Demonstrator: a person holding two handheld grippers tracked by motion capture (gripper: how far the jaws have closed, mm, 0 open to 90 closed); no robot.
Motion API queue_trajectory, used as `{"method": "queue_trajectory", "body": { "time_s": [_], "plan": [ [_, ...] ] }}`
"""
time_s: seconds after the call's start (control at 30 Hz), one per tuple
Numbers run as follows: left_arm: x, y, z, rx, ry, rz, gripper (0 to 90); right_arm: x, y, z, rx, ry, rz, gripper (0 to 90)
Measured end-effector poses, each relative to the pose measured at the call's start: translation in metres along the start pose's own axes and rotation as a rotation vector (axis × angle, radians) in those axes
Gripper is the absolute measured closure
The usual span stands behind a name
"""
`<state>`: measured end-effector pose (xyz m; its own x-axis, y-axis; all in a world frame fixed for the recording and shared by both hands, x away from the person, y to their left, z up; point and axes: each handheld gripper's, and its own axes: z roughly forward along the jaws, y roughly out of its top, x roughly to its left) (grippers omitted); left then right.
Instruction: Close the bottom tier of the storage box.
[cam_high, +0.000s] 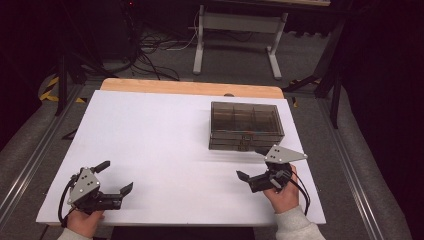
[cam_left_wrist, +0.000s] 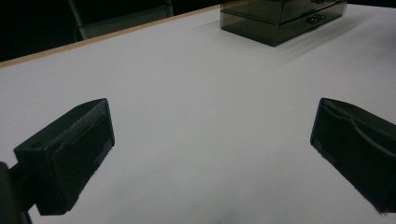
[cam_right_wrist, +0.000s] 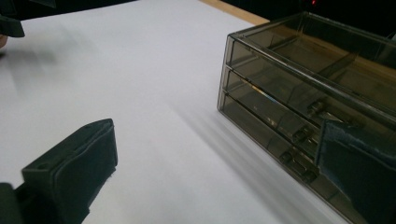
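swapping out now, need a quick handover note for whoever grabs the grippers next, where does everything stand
Left gripper: open, nothing between its fingers, low over the near left of the white table.
Right gripper: open and empty, just in front of the smoky clear drawer box; one finger sits close before the drawer fronts, contact not clear.
Drawer box: far right of the table, all drawers look shut, handles facing the person.
Done: nothing visibly taken out or moved.
Left: likely whatever drawer work is planned; the right gripper is best placed to start.
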<state>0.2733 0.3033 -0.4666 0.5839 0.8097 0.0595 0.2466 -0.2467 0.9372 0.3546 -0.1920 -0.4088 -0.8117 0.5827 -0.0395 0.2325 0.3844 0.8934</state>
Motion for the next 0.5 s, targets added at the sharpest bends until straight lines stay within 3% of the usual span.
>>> {"method": "queue_trajectory", "body": {
  "time_s": [0.13,0.23,0.5],
  "plan": [
    [0.000,0.000,0.000,-0.001,-0.001,0.000,0.7,0.005,-0.004,0.003,-0.029,0.040,0.002,0.0],
    [0.000,0.000,0.000,-0.001,-0.001,0.000,0.6,0.010,-0.006,0.004,-0.028,0.034,-0.013,0.0],
    [0.000,0.000,0.000,0.000,-0.002,0.008,0.6,0.019,-0.018,0.010,-0.057,0.069,-0.035,0.0]
  ]
}}
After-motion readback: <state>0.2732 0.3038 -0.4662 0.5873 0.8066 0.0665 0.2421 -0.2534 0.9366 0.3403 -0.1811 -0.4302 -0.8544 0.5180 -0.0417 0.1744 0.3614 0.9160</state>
